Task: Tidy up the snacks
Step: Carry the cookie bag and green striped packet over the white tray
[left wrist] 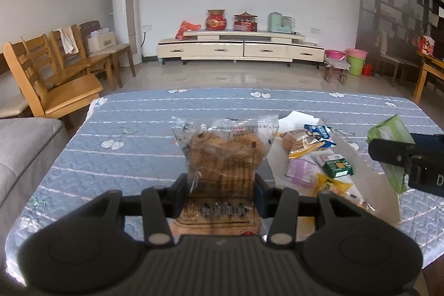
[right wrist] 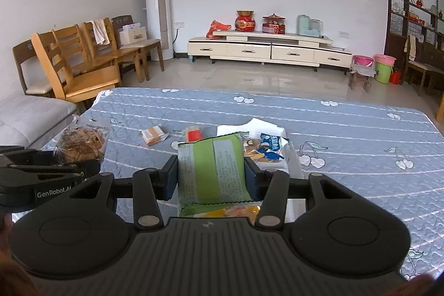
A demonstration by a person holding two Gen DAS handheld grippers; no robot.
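My left gripper (left wrist: 221, 185) is shut on a clear bag of brown biscuits (left wrist: 224, 149) and holds it above the blue quilted table. The bag also shows at the left of the right wrist view (right wrist: 82, 142). My right gripper (right wrist: 211, 178) is shut on a green snack packet (right wrist: 212, 171) and holds it over a white box (right wrist: 292, 157) of snacks. The green packet shows at the right of the left wrist view (left wrist: 388, 135). The box (left wrist: 369, 165) holds several packets: a blue one (left wrist: 319, 132), a purple one (left wrist: 299, 171), a green carton (left wrist: 338, 167).
Two small packets lie loose on the blue table cover (right wrist: 347, 129): a tan one (right wrist: 153, 135) and a red-orange one (right wrist: 193, 133). A grey sofa (left wrist: 25, 157) and wooden chairs (left wrist: 55, 79) stand at the left. A TV cabinet (left wrist: 238, 46) lines the far wall.
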